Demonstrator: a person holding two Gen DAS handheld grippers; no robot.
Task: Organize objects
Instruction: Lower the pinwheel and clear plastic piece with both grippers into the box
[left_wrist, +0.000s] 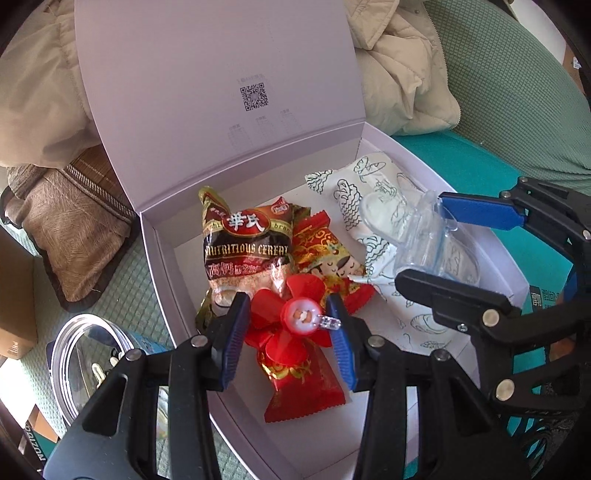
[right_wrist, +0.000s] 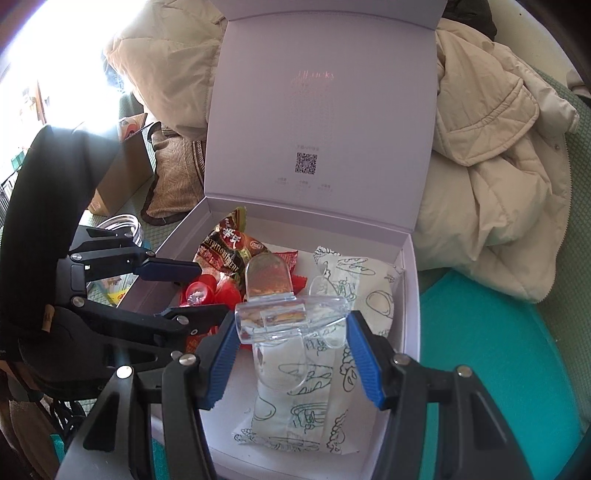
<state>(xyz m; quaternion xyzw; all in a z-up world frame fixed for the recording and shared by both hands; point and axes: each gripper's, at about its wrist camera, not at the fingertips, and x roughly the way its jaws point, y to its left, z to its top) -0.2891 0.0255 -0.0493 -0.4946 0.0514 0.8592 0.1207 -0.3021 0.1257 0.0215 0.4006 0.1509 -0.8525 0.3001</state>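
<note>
Over the open white box (left_wrist: 162, 236) I hold both tools — my left gripper (left_wrist: 291, 332) pinches a red flower toy (left_wrist: 295, 321) above the snack packets (left_wrist: 247, 247), my right gripper (right_wrist: 291, 354) clamps a clear plastic clip (right_wrist: 280, 314) over the printed pouch (right_wrist: 332, 387).

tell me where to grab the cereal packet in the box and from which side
Grip the cereal packet by its crimped top seal, coming from above at the lid end of the white box. That edge is flat, thin and uncovered; the lower end lies under the red flower toy.

Red pinwheel (left_wrist: 301, 320), clear clip (right_wrist: 291, 314) above box (left_wrist: 166, 258)
</note>
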